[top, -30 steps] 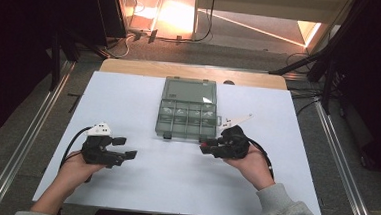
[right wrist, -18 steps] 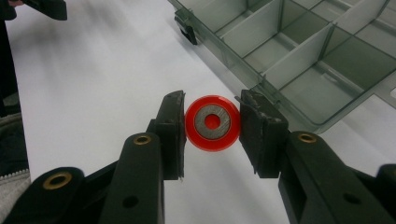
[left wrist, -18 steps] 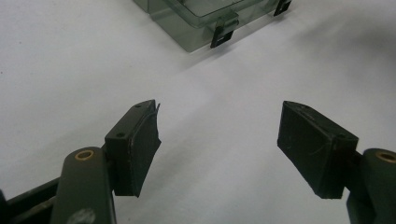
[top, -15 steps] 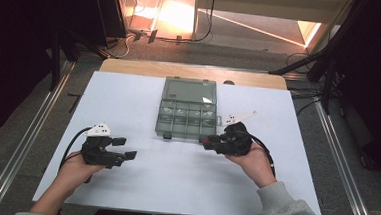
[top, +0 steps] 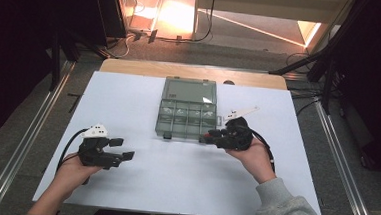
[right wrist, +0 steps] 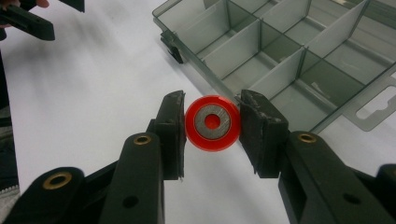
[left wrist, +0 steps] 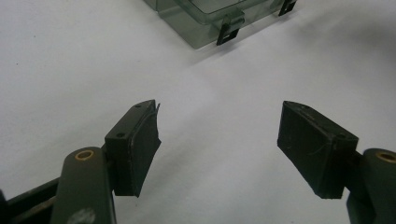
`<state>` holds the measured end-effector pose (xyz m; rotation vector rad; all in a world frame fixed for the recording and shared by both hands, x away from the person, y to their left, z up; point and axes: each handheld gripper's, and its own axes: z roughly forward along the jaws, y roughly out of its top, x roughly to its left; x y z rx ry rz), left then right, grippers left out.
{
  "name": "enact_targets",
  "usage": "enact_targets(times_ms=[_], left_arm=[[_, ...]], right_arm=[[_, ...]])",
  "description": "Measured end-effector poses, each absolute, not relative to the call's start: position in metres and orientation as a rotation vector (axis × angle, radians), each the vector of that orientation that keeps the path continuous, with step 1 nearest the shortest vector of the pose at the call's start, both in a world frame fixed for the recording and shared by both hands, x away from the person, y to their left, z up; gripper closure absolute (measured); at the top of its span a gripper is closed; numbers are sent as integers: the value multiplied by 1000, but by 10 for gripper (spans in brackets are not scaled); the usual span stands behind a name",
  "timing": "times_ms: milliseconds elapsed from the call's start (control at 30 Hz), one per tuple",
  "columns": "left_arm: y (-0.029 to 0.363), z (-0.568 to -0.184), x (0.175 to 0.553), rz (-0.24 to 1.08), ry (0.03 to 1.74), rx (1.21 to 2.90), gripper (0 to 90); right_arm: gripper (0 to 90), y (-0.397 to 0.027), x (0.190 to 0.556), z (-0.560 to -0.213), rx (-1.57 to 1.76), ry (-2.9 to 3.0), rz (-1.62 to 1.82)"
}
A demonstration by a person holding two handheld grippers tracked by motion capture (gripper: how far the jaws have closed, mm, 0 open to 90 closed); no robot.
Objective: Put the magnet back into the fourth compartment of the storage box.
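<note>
A clear grey compartment box (top: 187, 115) lies open in the middle of the white table, its lid folded back. My right gripper (right wrist: 213, 126) is shut on a red ring with a silver centre (right wrist: 213, 123), held edge to edge between both pads just off the box's near corner (right wrist: 280, 60). In the high view that gripper (top: 217, 136) sits at the box's front right corner. My left gripper (top: 124, 149) rests open at the front left of the table, nothing between its jaws (left wrist: 218, 144); the box's latch (left wrist: 229, 31) shows ahead of it.
The box's compartments (right wrist: 261, 56) look empty. The white table top (top: 183, 187) spreads in front of the box. Metal rails (top: 26, 142) run along both sides of the table, and cables lie on the floor behind it.
The right gripper has shifted slightly with the ring near the box's front right corner. The left gripper has stayed where it was.
</note>
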<state>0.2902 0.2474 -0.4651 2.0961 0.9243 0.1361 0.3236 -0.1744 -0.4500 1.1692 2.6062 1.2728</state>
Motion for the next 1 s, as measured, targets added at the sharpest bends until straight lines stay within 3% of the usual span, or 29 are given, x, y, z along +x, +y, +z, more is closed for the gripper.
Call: enact_targets(times_ms=[1000], left_arm=[[252, -467, 285, 134, 942, 2100, 286]], right_arm=[[632, -174, 348, -449, 1227, 2545, 1249]])
